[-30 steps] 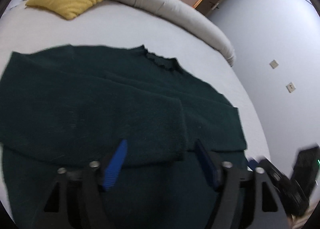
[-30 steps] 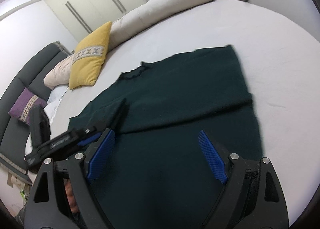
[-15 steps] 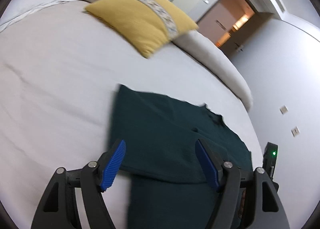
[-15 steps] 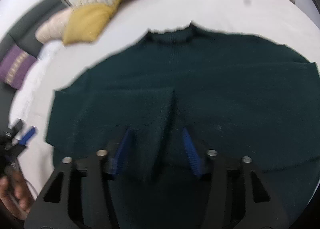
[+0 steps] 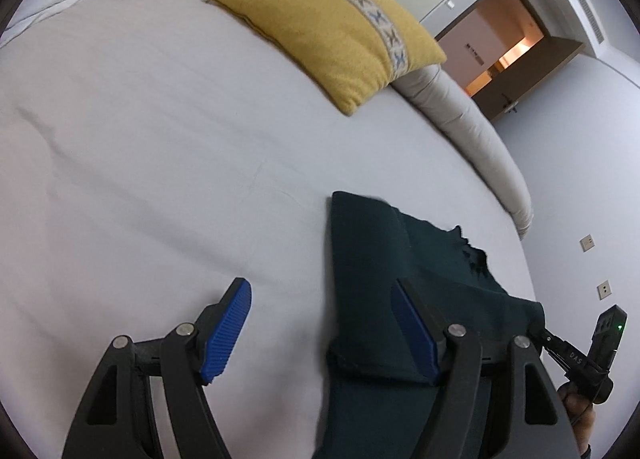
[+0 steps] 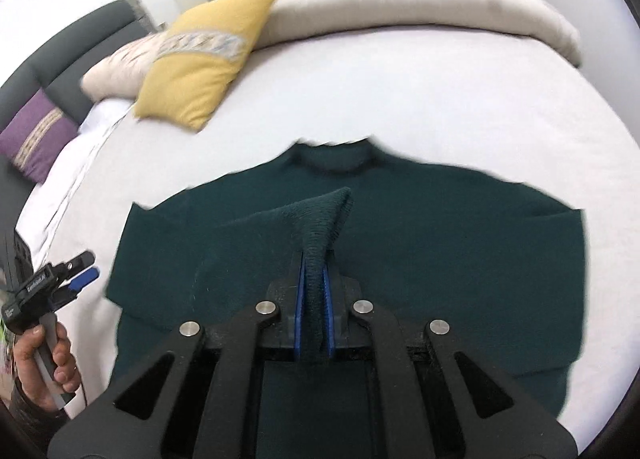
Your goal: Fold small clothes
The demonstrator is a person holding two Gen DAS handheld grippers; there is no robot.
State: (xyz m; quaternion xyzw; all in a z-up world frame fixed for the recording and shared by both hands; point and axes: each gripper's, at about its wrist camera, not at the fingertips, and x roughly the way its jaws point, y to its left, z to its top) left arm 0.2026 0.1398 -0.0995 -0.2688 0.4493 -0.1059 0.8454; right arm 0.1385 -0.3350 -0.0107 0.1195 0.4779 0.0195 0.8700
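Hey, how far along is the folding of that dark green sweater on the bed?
Early stage. Done: the dark green sweater lies spread flat on the bed, with one sleeve folded across its chest. In hand: the right hand-held gripper has just been closing and now pinches that sleeve's cuff; the left hand-held gripper hangs open at the sweater's edge, holding nothing. Left: the remaining folds of the body.

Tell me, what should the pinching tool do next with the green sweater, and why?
Probably lift and carry the pinched sleeve cuff across the sweater. The right tool has just closed on that cuff, bunching it up off the flat sweater on the bed, while the left tool is open and holds nothing.
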